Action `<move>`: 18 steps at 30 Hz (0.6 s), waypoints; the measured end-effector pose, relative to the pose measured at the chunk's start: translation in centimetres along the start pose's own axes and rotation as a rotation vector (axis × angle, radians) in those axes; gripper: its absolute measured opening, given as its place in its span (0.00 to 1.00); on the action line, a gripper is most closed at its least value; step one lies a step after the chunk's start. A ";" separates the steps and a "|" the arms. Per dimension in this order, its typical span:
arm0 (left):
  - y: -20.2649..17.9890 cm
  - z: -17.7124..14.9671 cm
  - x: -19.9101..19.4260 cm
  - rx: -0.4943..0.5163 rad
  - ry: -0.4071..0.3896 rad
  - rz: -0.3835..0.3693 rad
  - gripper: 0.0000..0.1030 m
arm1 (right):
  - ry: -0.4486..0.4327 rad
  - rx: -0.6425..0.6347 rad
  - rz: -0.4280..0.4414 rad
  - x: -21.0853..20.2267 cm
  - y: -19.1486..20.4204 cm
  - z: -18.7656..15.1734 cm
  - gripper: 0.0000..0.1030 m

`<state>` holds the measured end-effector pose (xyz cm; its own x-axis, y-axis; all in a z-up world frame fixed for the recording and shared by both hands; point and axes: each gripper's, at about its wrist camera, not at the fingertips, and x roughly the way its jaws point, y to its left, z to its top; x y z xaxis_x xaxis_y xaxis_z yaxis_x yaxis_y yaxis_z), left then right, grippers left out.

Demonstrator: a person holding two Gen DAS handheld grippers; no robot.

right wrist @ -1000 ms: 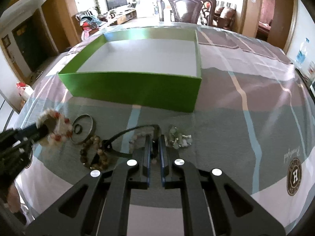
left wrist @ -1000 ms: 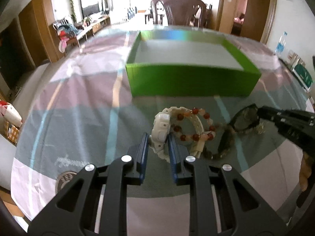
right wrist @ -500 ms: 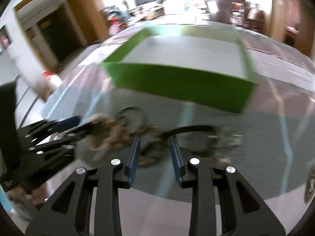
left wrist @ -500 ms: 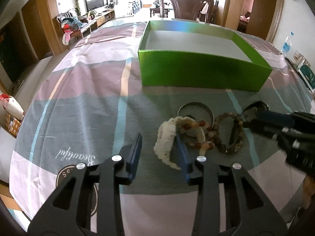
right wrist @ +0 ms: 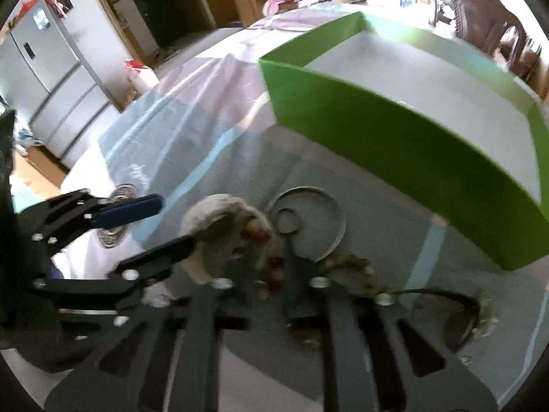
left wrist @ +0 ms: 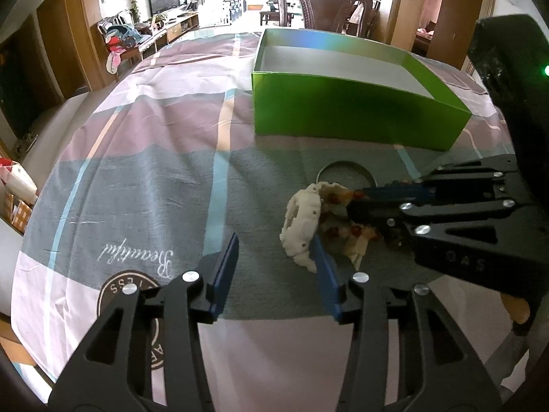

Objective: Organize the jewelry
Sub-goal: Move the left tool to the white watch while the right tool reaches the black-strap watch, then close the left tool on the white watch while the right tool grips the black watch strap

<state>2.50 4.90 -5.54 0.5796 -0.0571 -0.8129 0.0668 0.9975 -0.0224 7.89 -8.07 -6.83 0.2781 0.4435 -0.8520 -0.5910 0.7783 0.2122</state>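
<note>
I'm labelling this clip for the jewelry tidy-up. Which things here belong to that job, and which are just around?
Part of the job:
- white watch
- red-bead bracelet
- metal bangle
- brown bead bracelet
- green box
- left gripper, open
- right gripper, shut among the beads

Just around:
- patterned tablecloth
- wooden chair
- fridge

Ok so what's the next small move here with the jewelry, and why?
Probably lift the right gripper slightly: its jaws are shut on the red-beaded bracelet, the left gripper has just opened off the white watch, and the green box is empty.
</note>
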 end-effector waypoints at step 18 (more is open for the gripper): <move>-0.4 0.3 0.7 0.000 0.017 0.020 0.46 | -0.146 0.075 -0.203 -7.4 -1.8 -2.5 0.08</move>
<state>3.10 4.41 -5.98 0.5670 -0.0363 -0.8229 0.0556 0.9984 -0.0058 5.01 -13.80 -2.10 0.4951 0.3297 -0.8038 -0.4551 0.8865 0.0833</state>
